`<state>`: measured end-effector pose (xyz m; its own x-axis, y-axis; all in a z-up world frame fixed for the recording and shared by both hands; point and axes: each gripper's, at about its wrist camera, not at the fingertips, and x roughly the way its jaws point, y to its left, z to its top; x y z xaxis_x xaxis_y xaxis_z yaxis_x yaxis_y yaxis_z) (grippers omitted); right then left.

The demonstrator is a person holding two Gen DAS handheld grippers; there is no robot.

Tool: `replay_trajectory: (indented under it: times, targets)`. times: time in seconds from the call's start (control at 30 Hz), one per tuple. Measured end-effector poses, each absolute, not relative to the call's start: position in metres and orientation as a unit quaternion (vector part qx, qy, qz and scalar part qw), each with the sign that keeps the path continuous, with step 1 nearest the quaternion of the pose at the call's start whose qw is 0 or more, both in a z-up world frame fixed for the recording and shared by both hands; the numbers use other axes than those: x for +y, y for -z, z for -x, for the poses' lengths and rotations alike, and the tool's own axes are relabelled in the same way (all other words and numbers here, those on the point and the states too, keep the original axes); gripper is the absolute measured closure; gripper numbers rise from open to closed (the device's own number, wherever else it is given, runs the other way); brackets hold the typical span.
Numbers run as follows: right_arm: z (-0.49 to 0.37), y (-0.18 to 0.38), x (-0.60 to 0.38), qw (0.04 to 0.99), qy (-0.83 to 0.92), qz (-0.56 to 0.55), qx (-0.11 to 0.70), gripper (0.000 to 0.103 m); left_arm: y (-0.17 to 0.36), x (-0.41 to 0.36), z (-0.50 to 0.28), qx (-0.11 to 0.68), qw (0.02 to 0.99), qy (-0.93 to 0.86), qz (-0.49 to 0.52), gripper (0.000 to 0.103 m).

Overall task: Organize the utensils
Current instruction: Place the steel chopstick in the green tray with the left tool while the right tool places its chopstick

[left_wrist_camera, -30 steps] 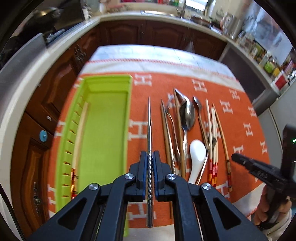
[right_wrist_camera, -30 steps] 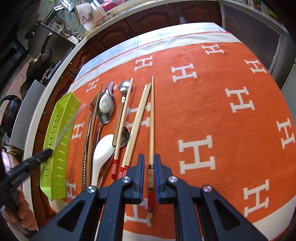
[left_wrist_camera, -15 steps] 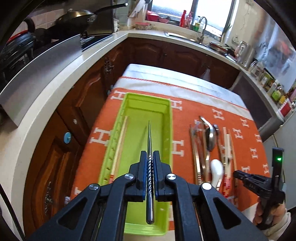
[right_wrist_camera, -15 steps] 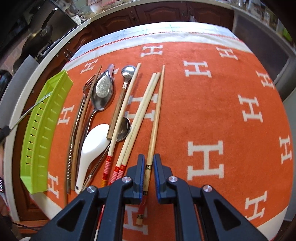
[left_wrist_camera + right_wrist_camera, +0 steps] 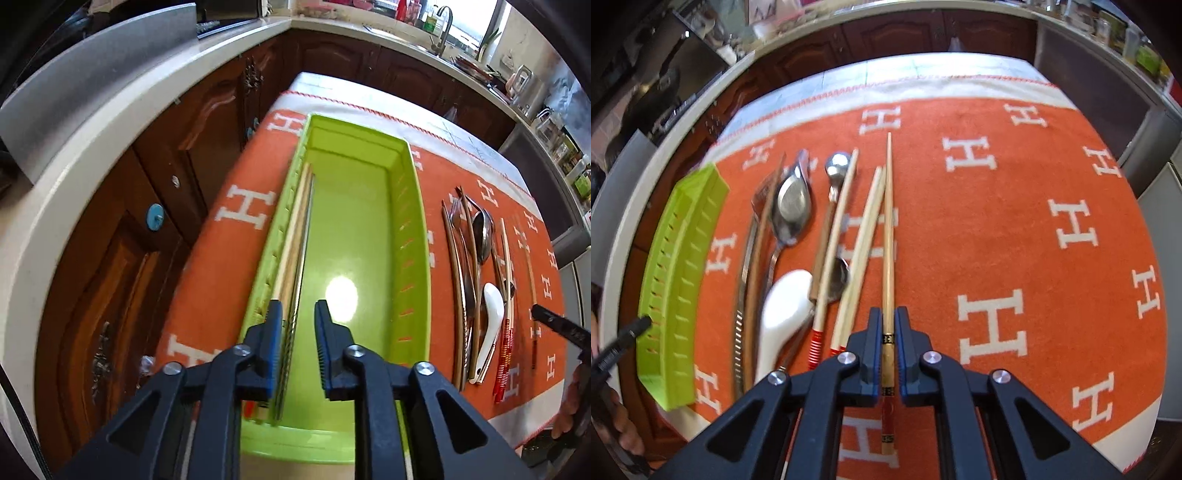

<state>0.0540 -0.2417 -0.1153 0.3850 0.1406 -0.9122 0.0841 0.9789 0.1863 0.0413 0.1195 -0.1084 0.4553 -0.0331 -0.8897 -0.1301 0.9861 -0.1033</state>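
**Steel chopstick in the tray, wooden one between the right fingers**

The left gripper (image 5: 298, 317) hangs over the near end of the green tray (image 5: 415, 229), its fingers spread apart and holding nothing. The steel chopstick (image 5: 301, 236) lies in the tray along its left wall, just beside a pale chopstick (image 5: 291, 229) already there; its twisted end passes close by the left finger, and I cannot tell whether they touch.

Right of the tray, on the orange cloth (image 5: 1015, 229), the other utensils lie in a row: a fork (image 5: 759, 195), a steel spoon (image 5: 793, 206), a white spoon (image 5: 783, 310), a small spoon (image 5: 837, 166) and red-banded chopsticks (image 5: 831, 258). At the row's far side from the tray, the right gripper (image 5: 888, 332) has its fingers on either side of a wooden chopstick (image 5: 888, 229), close against it; whether they pinch it is unclear, and whether it still rests on the cloth cannot be told
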Motion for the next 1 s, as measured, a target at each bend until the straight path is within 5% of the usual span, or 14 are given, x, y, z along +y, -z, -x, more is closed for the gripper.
replay_trajectory:
  times: [0.1,0.2,0.6,0.73,1.0]
  targets:
    - [-0.05,0.096,-0.234,0.834,-0.036,-0.12,0.538,0.097,0.1,0.124,-0.04,0.508,0.857,-0.037,0.073,0.077]
    - [-0.05,0.076,-0.217,0.836,-0.072,-0.13,0.528,0.097,0.092,0.126,-0.039,0.491,0.867,-0.039,0.071,0.053]
    - [-0.064,0.044,-0.12,0.798,-0.201,-0.133,0.552,0.096,0.07,0.131,-0.05,0.495,0.865,-0.043,0.064,0.052]
    - [-0.069,0.044,-0.091,0.789,-0.219,-0.125,0.56,0.096,0.067,0.13,-0.046,0.487,0.87,-0.051,0.056,0.038]
    - [-0.069,0.058,-0.056,0.772,-0.237,-0.108,0.58,0.096,0.071,0.13,-0.045,0.483,0.872,-0.078,0.02,0.037]
